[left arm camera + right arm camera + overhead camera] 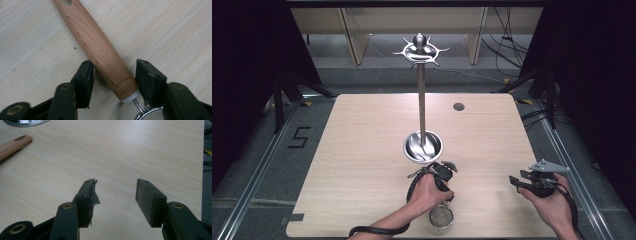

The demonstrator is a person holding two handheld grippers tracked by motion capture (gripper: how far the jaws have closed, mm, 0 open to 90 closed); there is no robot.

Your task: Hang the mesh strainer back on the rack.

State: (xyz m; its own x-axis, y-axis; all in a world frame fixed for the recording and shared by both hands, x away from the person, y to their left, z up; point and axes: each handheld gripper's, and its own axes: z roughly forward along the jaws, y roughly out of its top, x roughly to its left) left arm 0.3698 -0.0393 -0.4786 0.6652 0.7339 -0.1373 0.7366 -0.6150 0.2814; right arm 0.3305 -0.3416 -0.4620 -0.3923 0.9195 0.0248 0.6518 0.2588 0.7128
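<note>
Up close, the left gripper (113, 75) is sitting wide open around the strainer's wooden handle (96, 48), pads not quite squeezing it. From above, the hand (428, 192) is hiding that, while the right gripper (115, 195) is hanging open, holding nothing.

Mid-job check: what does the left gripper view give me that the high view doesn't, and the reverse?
Left gripper view: the strainer's wooden handle lying between the open jaws of the left tool, with its hanging hole and faint lettering; here no gripping is evident.
High view: the tall metal stand with hooks on top and a dish-shaped base, the right tool, both hands.
Both: the wooden table and the strainer's mesh bowl.
</note>
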